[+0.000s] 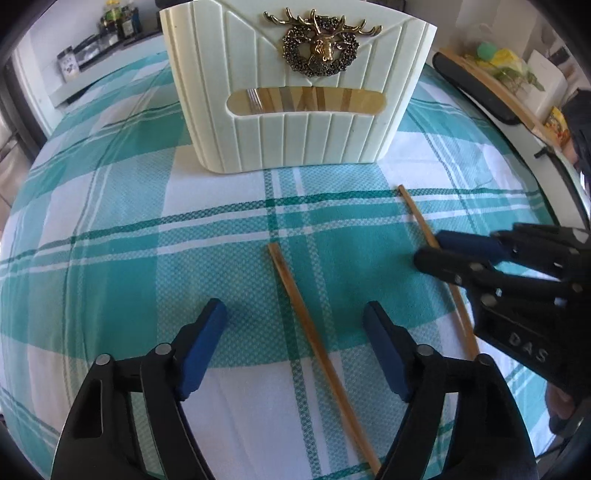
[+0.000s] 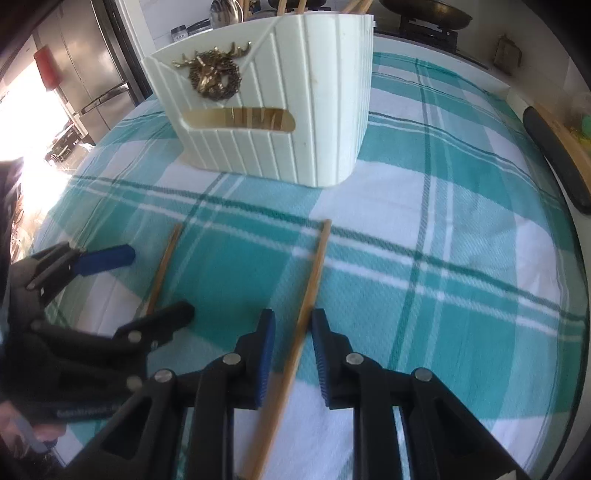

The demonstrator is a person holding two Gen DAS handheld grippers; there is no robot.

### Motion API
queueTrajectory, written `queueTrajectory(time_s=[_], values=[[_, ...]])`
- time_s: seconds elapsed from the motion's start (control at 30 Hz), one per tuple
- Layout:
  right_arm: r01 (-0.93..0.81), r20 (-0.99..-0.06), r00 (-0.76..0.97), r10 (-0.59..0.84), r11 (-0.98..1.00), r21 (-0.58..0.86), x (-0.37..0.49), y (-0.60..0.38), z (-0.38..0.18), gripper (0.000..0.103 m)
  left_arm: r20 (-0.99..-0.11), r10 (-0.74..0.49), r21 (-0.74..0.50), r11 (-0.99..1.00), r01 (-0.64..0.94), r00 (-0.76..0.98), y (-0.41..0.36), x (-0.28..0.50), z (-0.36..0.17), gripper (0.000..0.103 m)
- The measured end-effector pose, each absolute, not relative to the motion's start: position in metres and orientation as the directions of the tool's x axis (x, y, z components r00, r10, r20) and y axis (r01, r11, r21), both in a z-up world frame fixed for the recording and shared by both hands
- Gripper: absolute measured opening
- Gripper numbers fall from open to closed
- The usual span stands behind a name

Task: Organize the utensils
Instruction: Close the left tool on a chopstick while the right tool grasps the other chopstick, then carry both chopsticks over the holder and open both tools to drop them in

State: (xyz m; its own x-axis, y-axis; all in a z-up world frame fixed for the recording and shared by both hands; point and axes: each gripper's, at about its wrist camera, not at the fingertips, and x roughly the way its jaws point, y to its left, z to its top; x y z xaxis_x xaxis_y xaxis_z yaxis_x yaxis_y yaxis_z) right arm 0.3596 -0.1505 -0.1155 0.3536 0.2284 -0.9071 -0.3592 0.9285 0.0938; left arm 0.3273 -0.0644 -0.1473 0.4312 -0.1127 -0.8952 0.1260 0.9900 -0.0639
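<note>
Two wooden chopsticks lie on a teal plaid cloth (image 1: 129, 229) in front of a cream utensil holder (image 1: 295, 92) (image 2: 277, 129) with a brass deer emblem; more utensils show through its slot. My left gripper (image 1: 295, 332) (image 2: 147, 288) is open, its blue pads wide apart on either side of one chopstick (image 1: 314, 325) (image 2: 164, 266). My right gripper (image 2: 293, 350) (image 1: 430, 247) has its jaws narrow around the other chopstick (image 2: 317, 258) (image 1: 417, 218). A small gap shows on the left pad's side, so the pads straddle it without pressing.
A long black-handled tool (image 1: 472, 88) (image 2: 554, 155) rests along the table's right edge beside a wooden board. Bottles and jars (image 1: 118, 22) stand on a shelf at the back left. A steel fridge (image 2: 74, 66) is behind at the left.
</note>
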Motion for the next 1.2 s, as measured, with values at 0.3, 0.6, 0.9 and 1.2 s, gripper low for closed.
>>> queueTrajectory(time_s=[0.3,0.6,0.9,1.2], values=[[-0.313,-0.876,0.394,0.279,0.937,0.157,0.374,-0.157,-0.109,0.006,-0.86,-0.171,-0.117,0.983,0.139,0.482,-0.062,0.332,-0.143,0.003],[-0.369,-0.678,0.625,0.386,0.912,0.179,0.305,-0.177,-0.005,0.006,-0.688,-0.265,-0.186,0.964,0.188,0.676,-0.03,0.285,-0.055,0.003],[-0.416,-0.487,0.778,0.398,0.906,0.077,0.244,-0.17,0.079,0.006,-0.527,-0.328,-0.228,0.943,0.241,0.784,0.002,0.245,0.022,0.003],[-0.394,-0.436,0.82,0.37,0.918,0.039,0.247,-0.159,0.105,0.006,-0.462,-0.34,-0.26,0.935,0.242,0.819,0.024,0.247,0.054,0.003]])
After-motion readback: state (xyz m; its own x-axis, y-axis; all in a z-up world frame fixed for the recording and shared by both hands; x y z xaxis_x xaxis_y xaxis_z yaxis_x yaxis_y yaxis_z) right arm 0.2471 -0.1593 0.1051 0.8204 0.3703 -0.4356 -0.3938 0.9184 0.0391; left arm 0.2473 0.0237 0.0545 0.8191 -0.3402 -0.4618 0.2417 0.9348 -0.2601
